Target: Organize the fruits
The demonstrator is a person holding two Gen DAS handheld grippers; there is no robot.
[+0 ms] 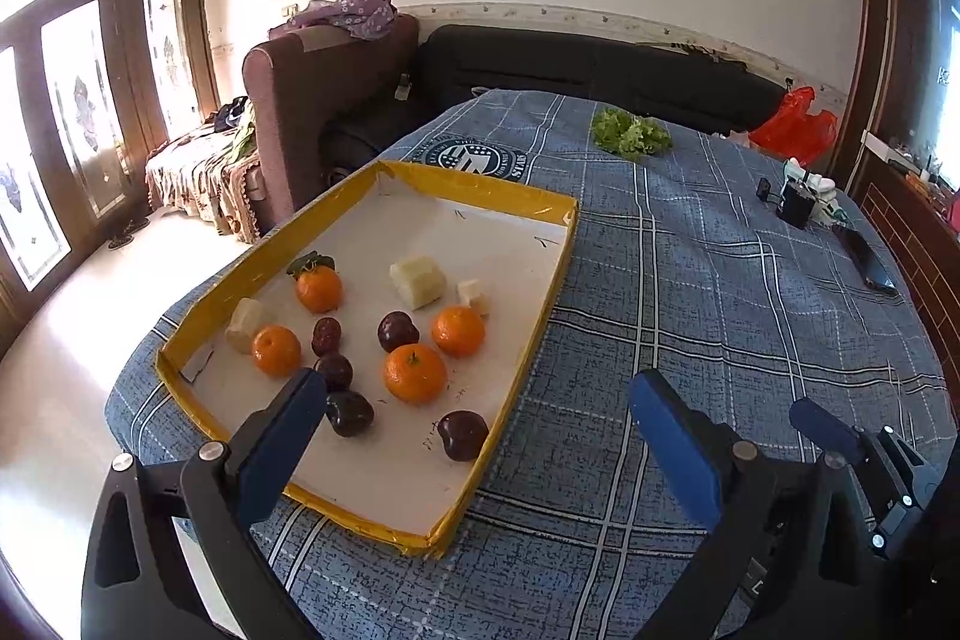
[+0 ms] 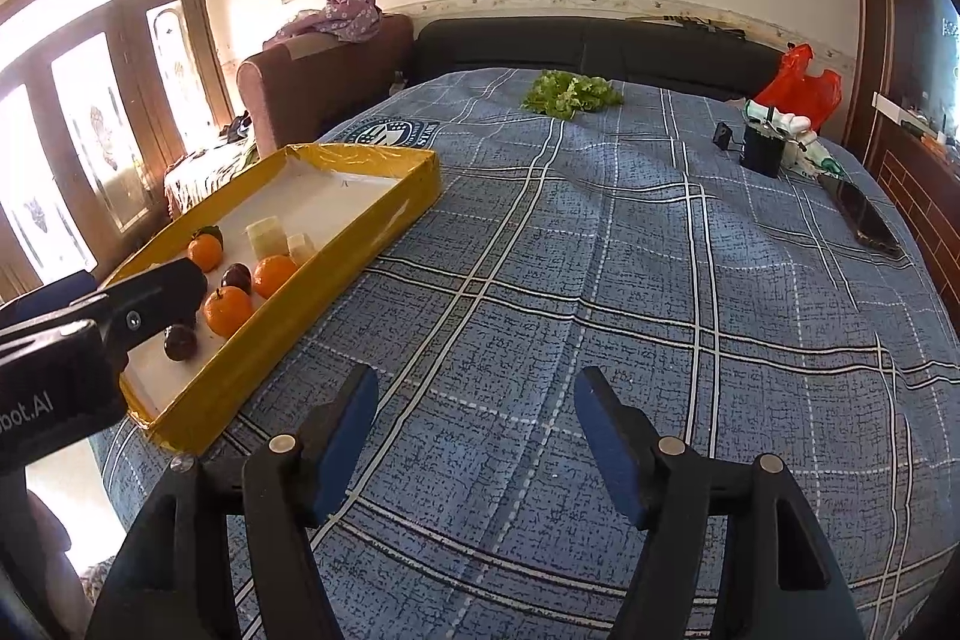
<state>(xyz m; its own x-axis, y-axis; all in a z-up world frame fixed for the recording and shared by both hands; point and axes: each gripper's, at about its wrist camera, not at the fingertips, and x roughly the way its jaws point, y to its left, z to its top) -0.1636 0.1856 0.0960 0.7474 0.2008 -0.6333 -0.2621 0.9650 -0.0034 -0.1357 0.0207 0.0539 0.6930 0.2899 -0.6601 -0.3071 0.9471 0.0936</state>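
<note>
The blue plaid cloth (image 2: 600,280) covers the whole bench, and on its left side sits a shallow yellow-edged tray (image 1: 480,187) with a white floor, holding all the fruit I can see: four oranges (image 1: 415,373), five dark plums (image 1: 462,435) and three pale cut chunks (image 1: 417,281), scattered together with no kind set apart. Mixed like this, the tray would suit a sorting job barely under way or one where gathering fruit into the tray was the whole aim, so I can't judge how far along things are. The left tool (image 1: 480,406) hangs over the tray's near corner, its blue pads spread wide with nothing between them; one finger sits just above a plum (image 1: 348,413). The right tool (image 2: 477,412) hovers over bare cloth to the right of the tray, also wide open and empty. Any pick here wants care: round fruit rolls, so the pads should straddle a piece squarely and close gently, and the crowded plums near the left finger would be nudged by a slanted approach. The left wrist view looks down into the tray and lets me count the fruit; the right wrist view hides the near fruit behind the tray wall and the left tool's body, but shows more of the open cloth, the lettuce (image 2: 570,94) and a phone (image 2: 864,220) far off.
</note>
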